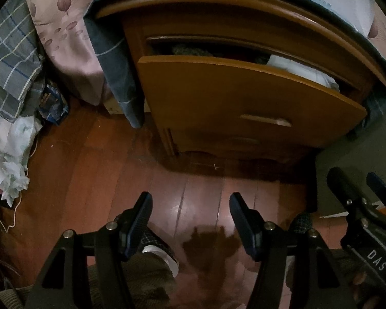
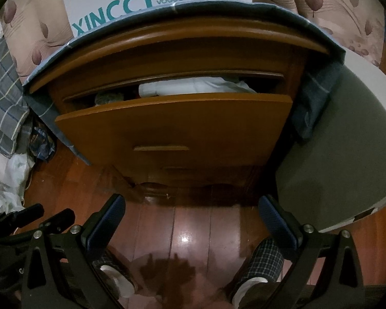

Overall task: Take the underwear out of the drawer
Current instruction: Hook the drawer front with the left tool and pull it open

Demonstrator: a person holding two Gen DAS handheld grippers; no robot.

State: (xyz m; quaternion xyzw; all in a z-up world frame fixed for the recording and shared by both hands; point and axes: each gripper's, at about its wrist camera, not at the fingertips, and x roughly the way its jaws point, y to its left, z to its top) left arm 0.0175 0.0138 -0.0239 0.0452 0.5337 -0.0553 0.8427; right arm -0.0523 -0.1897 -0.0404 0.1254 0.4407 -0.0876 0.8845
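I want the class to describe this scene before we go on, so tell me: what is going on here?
A person holds a gripper in each hand before a wooden nightstand. Its top drawer is already pulled part way out, with a white garment and something darker showing inside. The left gripper and the right gripper are both open and empty, hanging over the wooden floor short of the drawer. Nothing has been taken out yet.
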